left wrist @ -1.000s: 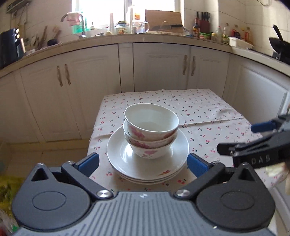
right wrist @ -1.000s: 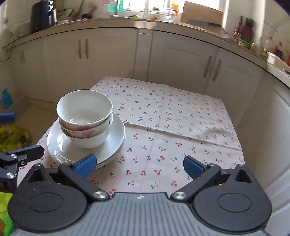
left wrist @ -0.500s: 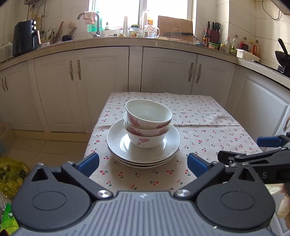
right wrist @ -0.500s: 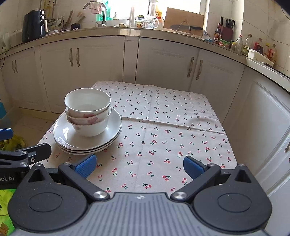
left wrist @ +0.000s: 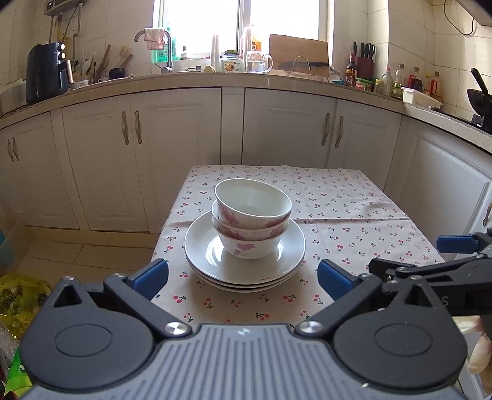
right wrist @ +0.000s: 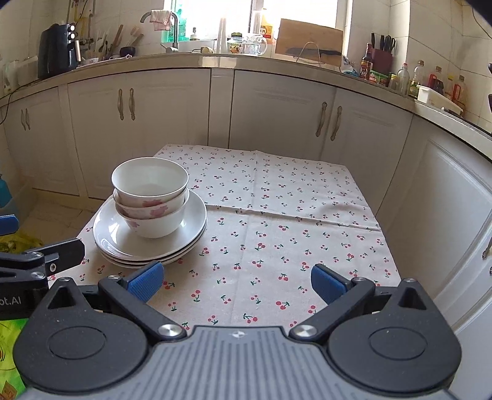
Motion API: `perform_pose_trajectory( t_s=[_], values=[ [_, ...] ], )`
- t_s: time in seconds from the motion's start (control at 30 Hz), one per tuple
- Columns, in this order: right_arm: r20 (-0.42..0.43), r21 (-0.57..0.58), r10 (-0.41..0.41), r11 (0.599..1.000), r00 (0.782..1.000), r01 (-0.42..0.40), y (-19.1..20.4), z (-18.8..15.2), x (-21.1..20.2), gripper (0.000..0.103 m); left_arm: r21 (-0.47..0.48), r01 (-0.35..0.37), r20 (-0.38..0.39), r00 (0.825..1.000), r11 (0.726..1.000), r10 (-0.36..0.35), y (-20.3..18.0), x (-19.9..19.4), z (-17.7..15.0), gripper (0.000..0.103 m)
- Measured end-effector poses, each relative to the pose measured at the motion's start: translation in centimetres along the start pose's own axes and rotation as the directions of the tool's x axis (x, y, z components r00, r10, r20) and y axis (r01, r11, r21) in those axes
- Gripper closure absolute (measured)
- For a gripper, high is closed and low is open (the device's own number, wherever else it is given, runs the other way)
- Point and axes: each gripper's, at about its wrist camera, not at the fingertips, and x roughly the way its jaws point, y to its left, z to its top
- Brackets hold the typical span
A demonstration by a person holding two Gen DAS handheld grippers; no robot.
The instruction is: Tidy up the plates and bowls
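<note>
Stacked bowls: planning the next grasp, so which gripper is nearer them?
Left. The left gripper faces the stacked bowls head-on; the right gripper sits off to their right.

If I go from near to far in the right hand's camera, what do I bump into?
Right gripper → bare cherry tablecloth → fold line across the cloth → white cabinet doors → countertop → window.

Cherry-print tablecloth (left wrist: 338,215) at frame centre; white cabinets (left wrist: 172,147) behind it; black air fryer (left wrist: 46,74) at upper left; cutting board (left wrist: 296,50) and knife block (left wrist: 364,60) at upper right.
</note>
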Motion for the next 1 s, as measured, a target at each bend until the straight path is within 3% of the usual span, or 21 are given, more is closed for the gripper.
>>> perform_pose_trajectory(
  t_s=[1.0],
  values=[
    [0.025, 0.011, -0.028, 1.000, 0.999, 0.027, -0.26, 0.02, -0.77, 0.000, 0.000, -0.002, 0.006, 1.000, 1.000, 0.002, -0.20, -0.35, 0.32, 0.001]
  ],
)
